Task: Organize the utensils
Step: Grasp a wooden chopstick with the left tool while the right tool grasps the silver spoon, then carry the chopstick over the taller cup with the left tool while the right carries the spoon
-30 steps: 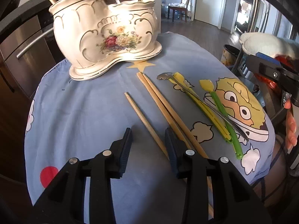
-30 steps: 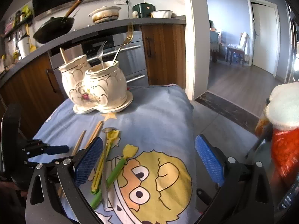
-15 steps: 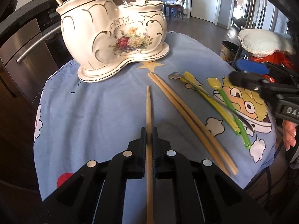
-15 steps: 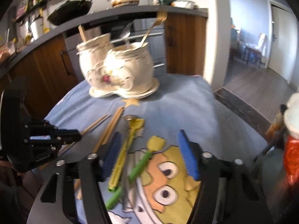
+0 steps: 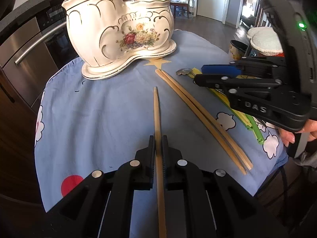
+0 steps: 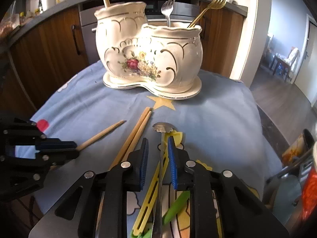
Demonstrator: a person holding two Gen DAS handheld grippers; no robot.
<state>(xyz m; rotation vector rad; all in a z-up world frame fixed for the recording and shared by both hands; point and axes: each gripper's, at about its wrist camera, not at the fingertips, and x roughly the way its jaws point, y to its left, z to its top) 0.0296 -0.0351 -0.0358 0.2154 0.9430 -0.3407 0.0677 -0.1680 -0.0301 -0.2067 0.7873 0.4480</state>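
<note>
Left gripper: fingers clamped on a single wooden chopstick, which points toward the ceramic holder.

Right gripper: blue-padded fingers narrowly apart, straddling the handle of a metal utensil with a scalloped head; whether they grip it I cannot tell.

Ceramic utensil holder: cream, two-pot, floral and gilt, standing at the far end of the tabletop. Taller pot holds a wooden stick; lower pot holds a silver fork and a gold fork.

Chopstick pair: lying side by side on the blue cartoon-print cloth.

Yellow plastic utensil and green plastic utensil: lying under the metal one, beside the pair.
</note>
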